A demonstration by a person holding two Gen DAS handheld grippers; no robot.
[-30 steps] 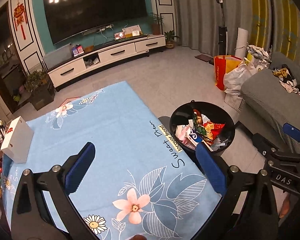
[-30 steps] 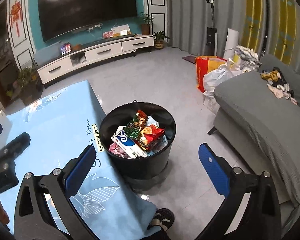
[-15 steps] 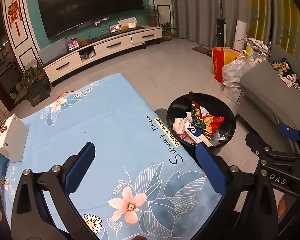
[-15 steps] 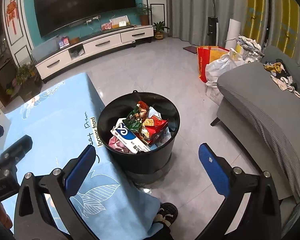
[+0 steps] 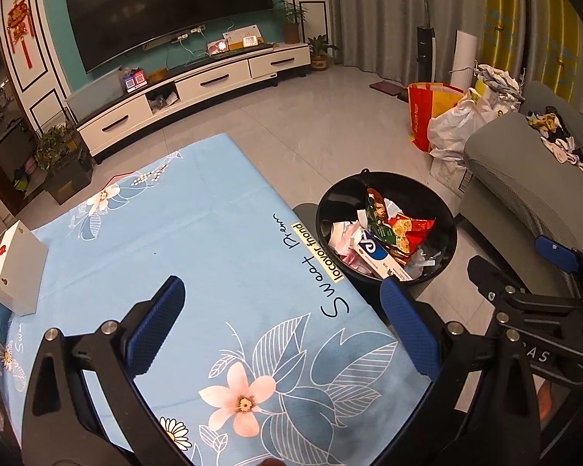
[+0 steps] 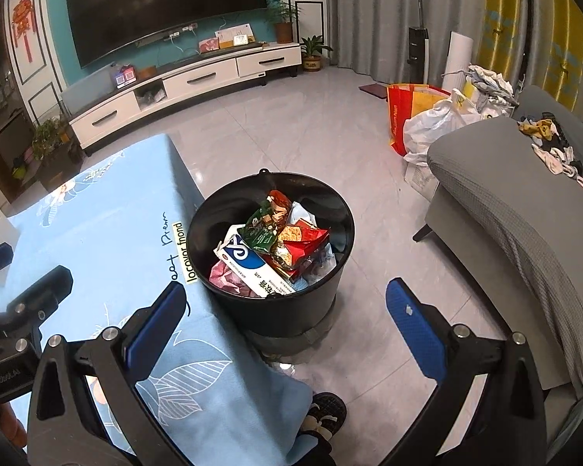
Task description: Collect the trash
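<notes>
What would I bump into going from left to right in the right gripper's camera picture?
Blue tablecloth → black trash bin → red bag → white bag → grey sofa.

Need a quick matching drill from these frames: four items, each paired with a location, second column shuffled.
Items:
1. round black trash bin
2. white cardboard box
3. red and yellow shopping bag
4. blue and white carton

Places:
A. on the blue floral tablecloth
B. inside the bin
C. floor beside the table
D. floor by the grey sofa

Pairs: 1-C, 2-A, 3-D, 4-B
</notes>
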